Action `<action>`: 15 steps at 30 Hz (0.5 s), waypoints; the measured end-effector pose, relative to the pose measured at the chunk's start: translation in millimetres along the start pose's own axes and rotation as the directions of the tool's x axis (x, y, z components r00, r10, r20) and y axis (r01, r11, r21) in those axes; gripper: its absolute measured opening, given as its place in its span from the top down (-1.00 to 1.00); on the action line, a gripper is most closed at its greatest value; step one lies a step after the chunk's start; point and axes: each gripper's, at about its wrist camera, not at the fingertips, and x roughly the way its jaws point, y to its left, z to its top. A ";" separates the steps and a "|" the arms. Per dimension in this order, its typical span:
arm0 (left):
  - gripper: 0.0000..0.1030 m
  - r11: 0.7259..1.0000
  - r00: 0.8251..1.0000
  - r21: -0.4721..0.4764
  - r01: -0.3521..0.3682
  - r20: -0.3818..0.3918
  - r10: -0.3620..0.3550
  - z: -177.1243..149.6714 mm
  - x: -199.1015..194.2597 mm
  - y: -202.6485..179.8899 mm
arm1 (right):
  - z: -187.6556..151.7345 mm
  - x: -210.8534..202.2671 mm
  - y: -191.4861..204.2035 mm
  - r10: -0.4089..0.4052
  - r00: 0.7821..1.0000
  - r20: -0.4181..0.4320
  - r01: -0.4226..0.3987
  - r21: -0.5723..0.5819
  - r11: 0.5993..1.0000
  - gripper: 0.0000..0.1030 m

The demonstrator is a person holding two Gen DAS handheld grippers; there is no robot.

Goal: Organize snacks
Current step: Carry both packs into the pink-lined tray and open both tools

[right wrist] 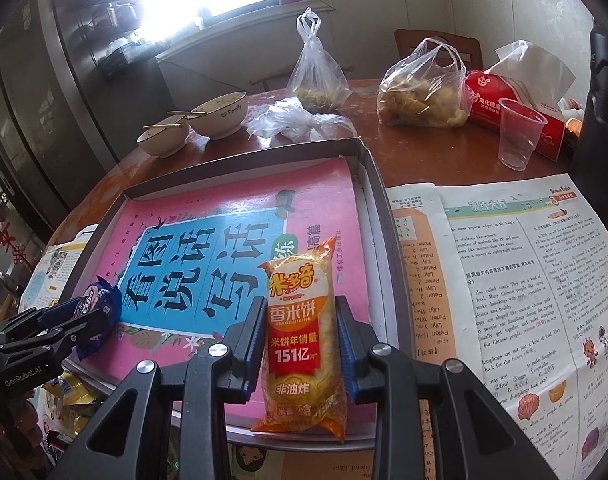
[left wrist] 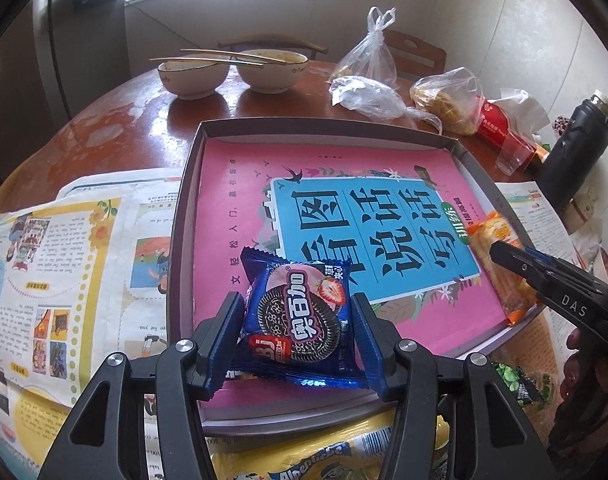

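A shallow grey box [left wrist: 184, 216] on the round table holds a pink book [left wrist: 232, 208]. My left gripper [left wrist: 298, 300] is shut on a blue cookie pack [left wrist: 300, 316] over the box's near left part; both pads touch its sides. In the right wrist view that left gripper [right wrist: 92, 316] and the blue cookie pack [right wrist: 98, 304] show at the left. My right gripper [right wrist: 300, 302] is shut on an orange rice cracker pack [right wrist: 300, 344] over the box's near right edge [right wrist: 377, 184]. The left wrist view shows the right gripper [left wrist: 503, 250] on the same rice cracker pack [left wrist: 489, 228].
Newspapers [left wrist: 64, 260] [right wrist: 523, 260] lie on both sides of the box. Behind it stand two bowls [left wrist: 192, 76] with chopsticks, plastic bags [left wrist: 367, 92], a red tissue pack [right wrist: 503, 100], a clear cup [right wrist: 519, 132] and a black flask [left wrist: 575, 140]. A yellow candy bag [left wrist: 323, 456] and a green pack [left wrist: 519, 384] lie near me.
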 end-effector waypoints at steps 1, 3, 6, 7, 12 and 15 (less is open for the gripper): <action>-0.12 1.000 1.000 0.001 0.000 0.003 0.000 0.1 -0.5 0.6 | -0.3 -1.3 0.1 -0.002 1.000 0.003 0.002 -0.001 1.000 0.36; -0.13 1.000 1.000 0.001 0.001 0.007 -0.001 -0.1 -2.5 0.6 | -0.3 -3.3 0.1 -0.002 1.000 0.007 0.002 -0.002 1.000 0.36; -0.16 1.000 1.000 0.000 -0.003 0.013 0.003 -0.4 -6.5 1.0 | -0.8 -6.7 1.2 -0.007 1.000 0.014 0.007 -0.008 1.000 0.34; -0.17 1.000 1.000 0.000 -0.003 0.015 0.003 -0.5 -7.4 1.1 | -0.8 -7.9 1.4 -0.009 1.000 0.016 0.009 -0.009 1.000 0.33; -0.25 1.000 0.999 0.002 -0.013 0.029 0.013 -0.8 -14.5 0.3 | -0.7 -15.2 1.3 -0.007 0.999 0.035 0.007 -0.008 1.000 0.18; -0.29 1.000 0.999 0.001 -0.019 0.034 0.019 -1.7 -17.3 0.7 | -0.2 -20.2 0.9 -0.011 0.999 0.052 0.012 -0.005 1.000 0.12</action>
